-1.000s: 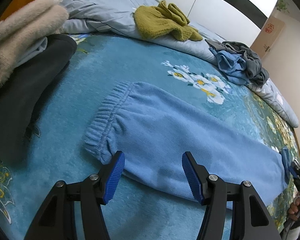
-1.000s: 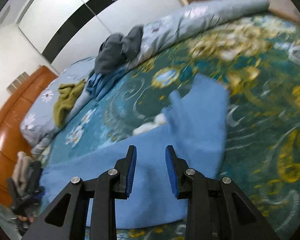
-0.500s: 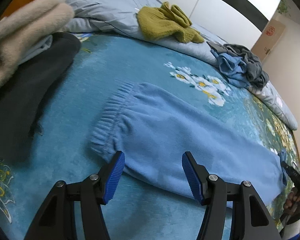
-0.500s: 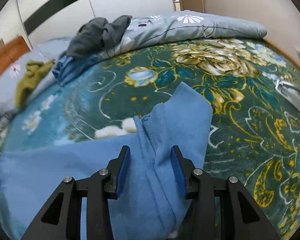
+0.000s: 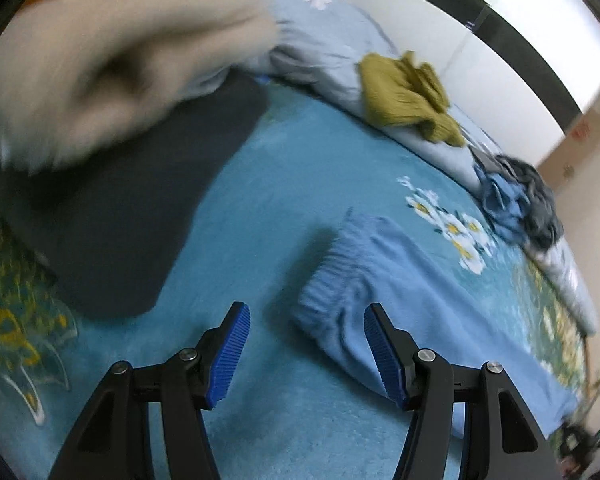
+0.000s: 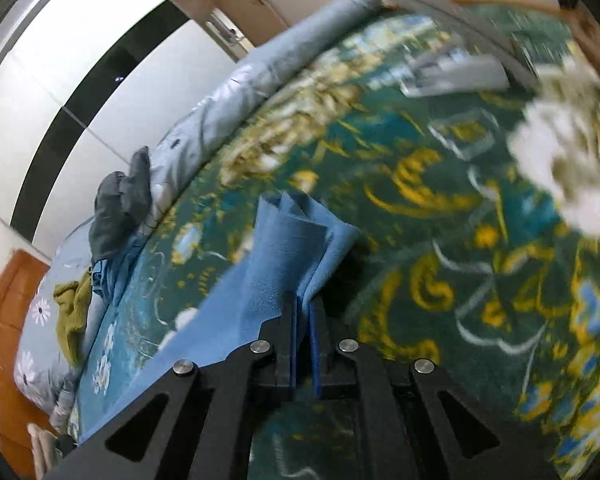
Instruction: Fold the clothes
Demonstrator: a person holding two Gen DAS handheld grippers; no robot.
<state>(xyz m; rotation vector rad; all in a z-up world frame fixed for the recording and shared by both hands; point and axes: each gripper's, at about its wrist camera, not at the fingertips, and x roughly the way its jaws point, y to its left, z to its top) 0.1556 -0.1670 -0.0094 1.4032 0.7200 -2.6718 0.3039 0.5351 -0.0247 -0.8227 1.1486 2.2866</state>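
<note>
bed [image 5: 284,184]: big teal floral blanket over the whole thing, and it carries everything I'm working with

blue pants [image 5: 428,304]: laid out long across the middle of the bed, elastic waistband end right in front of my left jaws, leg end down at my right jaws [image 6: 292,248]

dark garment [image 5: 140,216]: flat, already sitting toward the head-end corner on my left, with a fuzzy cream thing [image 5: 112,56] on top, blurry so can't say more

piles: olive knit [image 5: 404,92] and a grey-and-blue heap [image 5: 520,208] along the far edge on the rolled duvet, well out of my way

what changed: half a second back my right jaws were apart over the leg hem, now they've snapped together on it and the fabric bunches up out of them. So the leg end is caught, I reckon the fold can start from that side

right gripper [image 6: 303,316]: jaws pinched narrow, holding the hem of the blue pants

left gripper [image 5: 306,344]: jaws wide, nothing in them. It's slid sideways since a second ago, so the waistband corner now sits between the pads, untouched

room: bare blanket between the waistband and the dark garment, plenty of space there; near edge is close under me
</note>
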